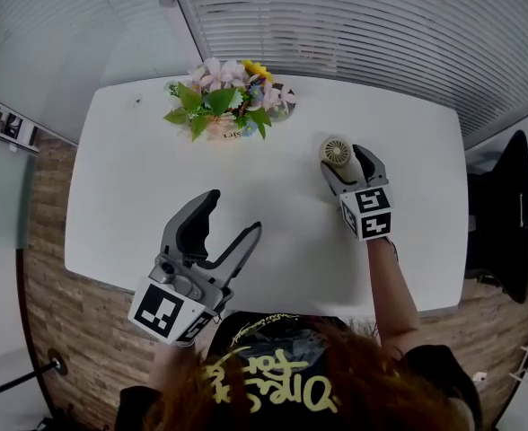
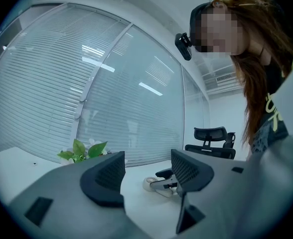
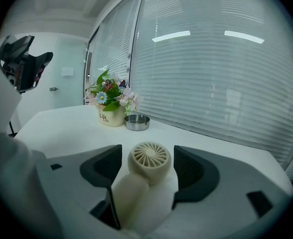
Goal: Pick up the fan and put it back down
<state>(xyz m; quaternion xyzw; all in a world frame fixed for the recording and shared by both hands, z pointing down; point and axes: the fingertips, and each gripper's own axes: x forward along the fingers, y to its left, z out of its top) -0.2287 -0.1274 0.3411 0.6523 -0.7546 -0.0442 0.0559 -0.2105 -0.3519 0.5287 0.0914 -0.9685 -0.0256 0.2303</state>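
At two o'clock on the white rounded table, the small cream handheld fan lies flat between the right gripper's parted jaws, which do not grip it. The left gripper, at seven o'clock, gapes empty. Whether the lift is done or yet to come, I cannot tell.

One overhead, two low across table

1. We read "Life" on the cream flower pot, with smaller print beneath it that we cannot make out.
2. We cannot read the yellow lettering on the person's black shirt.
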